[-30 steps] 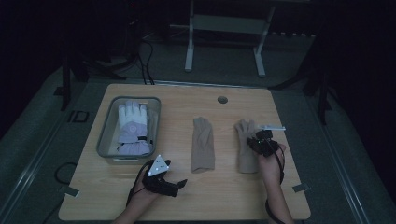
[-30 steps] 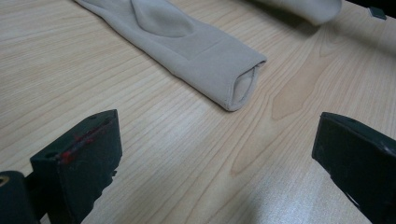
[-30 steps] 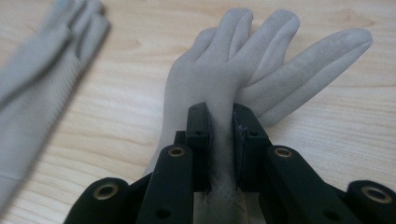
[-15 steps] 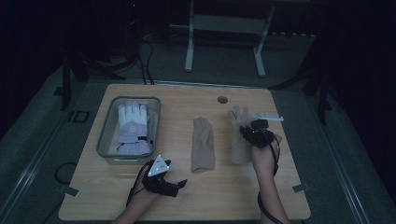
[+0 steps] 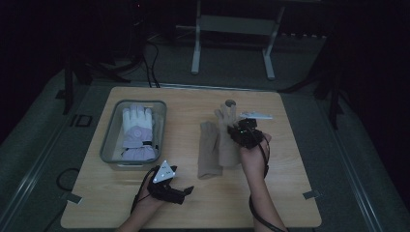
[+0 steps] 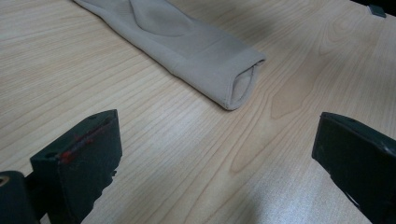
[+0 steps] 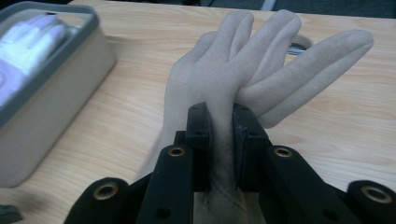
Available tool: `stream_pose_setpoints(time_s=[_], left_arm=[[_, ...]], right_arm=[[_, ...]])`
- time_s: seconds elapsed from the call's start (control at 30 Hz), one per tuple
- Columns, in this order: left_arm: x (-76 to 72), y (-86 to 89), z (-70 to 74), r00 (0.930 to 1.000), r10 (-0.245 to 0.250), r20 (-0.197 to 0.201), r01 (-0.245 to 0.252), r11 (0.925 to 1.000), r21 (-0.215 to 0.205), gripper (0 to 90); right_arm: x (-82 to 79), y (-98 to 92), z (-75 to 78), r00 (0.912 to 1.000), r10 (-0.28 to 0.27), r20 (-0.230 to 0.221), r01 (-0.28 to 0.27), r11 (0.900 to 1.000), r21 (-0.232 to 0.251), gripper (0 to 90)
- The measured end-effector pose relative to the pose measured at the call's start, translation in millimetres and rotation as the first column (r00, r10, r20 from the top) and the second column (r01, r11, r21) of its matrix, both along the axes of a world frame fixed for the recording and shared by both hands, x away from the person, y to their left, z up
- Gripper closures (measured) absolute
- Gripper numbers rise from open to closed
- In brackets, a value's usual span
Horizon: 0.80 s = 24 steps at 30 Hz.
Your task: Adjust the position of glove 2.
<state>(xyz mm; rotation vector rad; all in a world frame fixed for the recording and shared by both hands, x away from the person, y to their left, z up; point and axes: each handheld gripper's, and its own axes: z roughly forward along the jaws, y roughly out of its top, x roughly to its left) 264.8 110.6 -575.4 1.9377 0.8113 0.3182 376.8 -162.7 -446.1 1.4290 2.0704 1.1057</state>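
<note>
Dark surroundings frame a pale wooden table (image 5: 290,193). One beige glove (image 7: 233,79) is pinched near its middle by the right gripper (image 7: 223,140), presumably for carrying, just right of the second beige glove (image 5: 209,151). Left of that glove, a grey bin (image 5: 109,145) contains white gloves (image 5: 137,133). Nearer the person, the left gripper (image 5: 186,191) rests wide and empty.

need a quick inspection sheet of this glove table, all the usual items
surface: light wooden table, round grommet hole near the far edge
job's things: beige fabric glove pinched and lifted by the right gripper; second beige glove flat mid-table
clutter: grey plastic bin holding a white and lilac glove; tape tabs at the near corners
grippers: right gripper shut on the glove; left gripper open, low over bare wood
cables: black cable along the right forearm; more cables on the floor
surroundings: dim room, grey carpet, metal frame legs behind the table
</note>
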Motion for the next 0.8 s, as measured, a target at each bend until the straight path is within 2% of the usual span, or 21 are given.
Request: stream_pose_setpoints(time_s=[0.1,0.33,0.67,0.8], left_arm=[[-0.2,0.1,0.1,1.0000,-0.001,0.002,0.001,1.0000,0.003,2.0],[-0.2,0.2,0.1,1.0000,-0.001,0.004,0.001,1.0000,0.001,2.0],[-0.5,0.3,0.1,1.0000,-0.004,0.001,0.004,1.0000,-0.004,2.0],[-0.6,0.4,0.1,1.0000,-0.004,0.003,0.004,1.0000,-0.005,2.0]], right_arm=[[-0.1,11.5,-2.2,0.9999,0.014,0.006,-0.014,1.000,0.010,78.8],[0.4,33.3,-9.9,0.9993,0.035,-0.012,-0.035,0.999,0.017,78.8],[6.4,50.5,-35.4,0.9988,0.021,-0.045,-0.021,1.000,-0.003,78.7],[11.2,51.4,-49.7,0.9969,0.005,-0.079,-0.006,1.000,-0.022,78.6]])
